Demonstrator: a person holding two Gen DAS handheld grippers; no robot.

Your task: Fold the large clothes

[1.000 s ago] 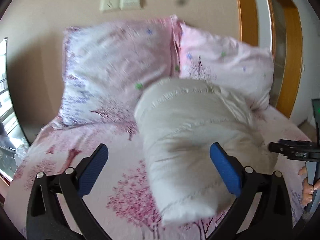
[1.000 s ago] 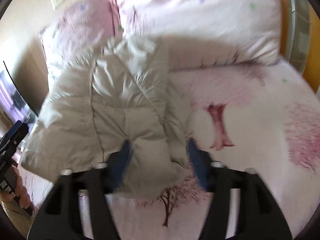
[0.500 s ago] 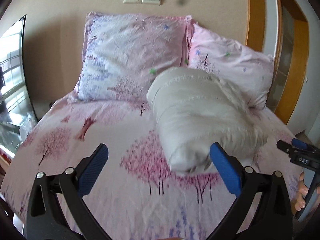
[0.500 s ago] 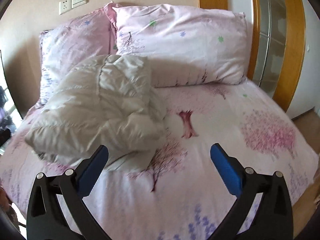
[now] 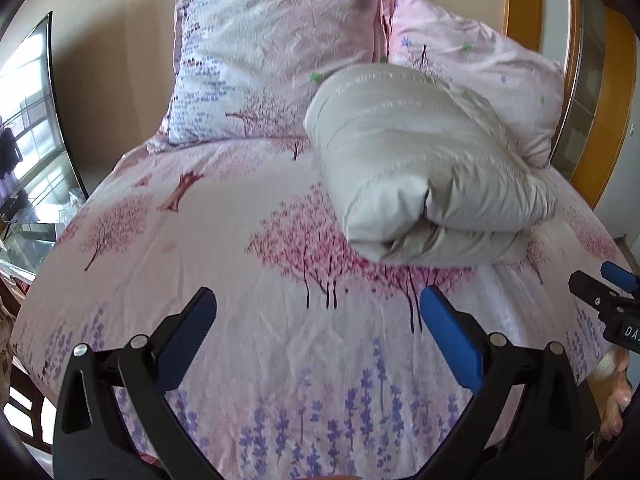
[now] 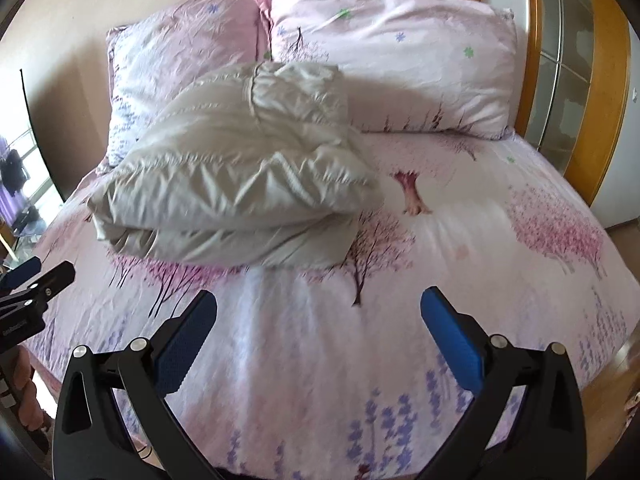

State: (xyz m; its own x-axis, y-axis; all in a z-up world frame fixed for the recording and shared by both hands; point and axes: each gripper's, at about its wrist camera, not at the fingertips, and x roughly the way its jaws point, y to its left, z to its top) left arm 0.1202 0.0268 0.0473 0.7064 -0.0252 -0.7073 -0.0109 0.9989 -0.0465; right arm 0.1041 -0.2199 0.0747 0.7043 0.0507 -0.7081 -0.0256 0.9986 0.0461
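Observation:
A cream puffer jacket (image 5: pixel 420 160) lies folded into a thick bundle on the pink floral bed (image 5: pixel 224 240), its far end against the pillows. The right wrist view shows the same jacket (image 6: pixel 240 176) left of centre. My left gripper (image 5: pixel 318 322) hovers over the sheet short of the bundle, open, nothing between its blue pads. My right gripper (image 6: pixel 318 320) is also open and empty, back from the jacket's near edge. Each view catches the other gripper at its side: the right one (image 5: pixel 608 296) and the left one (image 6: pixel 32 284).
Two pink pillows (image 6: pixel 392 52) lean on the wall at the bed's head (image 5: pixel 280 52). A wooden frame (image 6: pixel 592 92) and glass door stand to the right. A window and glass table (image 5: pixel 28 208) are at the left. A hand (image 5: pixel 616 392) holds the right gripper's handle.
The right gripper let go of the jacket's edge and opened wide. Both grippers drew back toward the foot of the bed, so the jacket now lies farther off.

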